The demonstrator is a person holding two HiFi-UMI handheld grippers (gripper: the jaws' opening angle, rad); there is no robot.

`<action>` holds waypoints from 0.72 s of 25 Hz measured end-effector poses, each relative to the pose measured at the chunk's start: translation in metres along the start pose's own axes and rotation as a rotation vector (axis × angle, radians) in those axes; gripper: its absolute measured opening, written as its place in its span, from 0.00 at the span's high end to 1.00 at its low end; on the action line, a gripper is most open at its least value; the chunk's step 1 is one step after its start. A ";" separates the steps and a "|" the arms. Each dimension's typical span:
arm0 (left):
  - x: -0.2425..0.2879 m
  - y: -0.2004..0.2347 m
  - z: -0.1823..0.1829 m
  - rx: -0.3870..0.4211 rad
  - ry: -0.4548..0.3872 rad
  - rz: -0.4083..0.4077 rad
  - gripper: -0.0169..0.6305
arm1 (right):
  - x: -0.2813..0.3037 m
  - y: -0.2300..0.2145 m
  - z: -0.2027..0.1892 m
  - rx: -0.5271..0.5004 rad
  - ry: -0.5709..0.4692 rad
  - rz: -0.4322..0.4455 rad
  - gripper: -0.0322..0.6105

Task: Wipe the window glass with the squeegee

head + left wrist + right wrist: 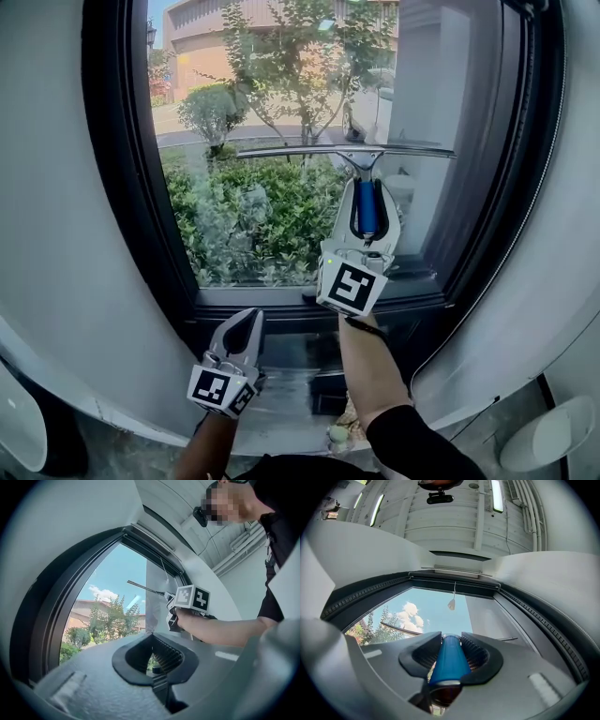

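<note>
Holding the squeegee (347, 151) by its blue handle (366, 211), the right gripper (367, 190) has its jaws closed tight on both sides of the handle, ribbed pads against it. The handle runs lengthwise up between the jaws. The blade bar is level across the middle of the window glass (262, 187), toward its right side. It looks laid against the pane, but contact can't be confirmed from these views.

The left gripper (251, 321) is low by the sill, well apart from the tool. Its jaws are closed tip to tip with nothing in them; only greenery shows through the hollow between the pads.

Handling, as a guess: the tool looks light, with a stiff metal bar and neck and a soft rubber edge that should bend to the glass. The handle looks smooth and round, so it could twist or slide in the jaws under sideways drag. The current hold on the handle seems right. Taking it by the thin bar or neck would probably tip the blade. The pane is hard and slick, so even pressure should do better than heavy force.

No brand, label or readable words on the squeegee, the glass or the dark window frame (112, 187). The only print is the black-and-white square marker on each gripper's cube (349, 286).
</note>
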State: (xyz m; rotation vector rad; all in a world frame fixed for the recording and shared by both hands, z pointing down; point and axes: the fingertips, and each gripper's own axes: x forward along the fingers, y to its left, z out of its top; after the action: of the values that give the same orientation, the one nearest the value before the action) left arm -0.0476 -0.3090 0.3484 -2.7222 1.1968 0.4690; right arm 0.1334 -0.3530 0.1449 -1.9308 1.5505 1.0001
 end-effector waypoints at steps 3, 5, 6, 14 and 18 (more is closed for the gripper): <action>0.001 0.001 -0.003 -0.011 0.002 0.000 0.97 | -0.005 0.001 -0.004 -0.001 0.005 -0.001 0.75; 0.001 0.001 -0.007 -0.029 0.008 0.003 0.98 | -0.008 0.002 -0.006 -0.005 0.007 0.003 0.75; 0.000 0.000 -0.009 -0.036 0.012 0.004 0.98 | -0.009 0.002 -0.006 -0.009 0.010 0.006 0.75; -0.002 -0.006 -0.013 -0.030 0.028 -0.012 0.98 | -0.023 0.003 -0.015 -0.016 0.043 0.019 0.75; -0.005 -0.008 -0.020 -0.035 0.033 -0.017 0.97 | -0.029 0.006 -0.020 -0.019 0.059 0.033 0.75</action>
State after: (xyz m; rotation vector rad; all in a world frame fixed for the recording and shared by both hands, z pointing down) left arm -0.0405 -0.3053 0.3686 -2.7776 1.1831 0.4494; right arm 0.1302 -0.3507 0.1807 -1.9697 1.6156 0.9828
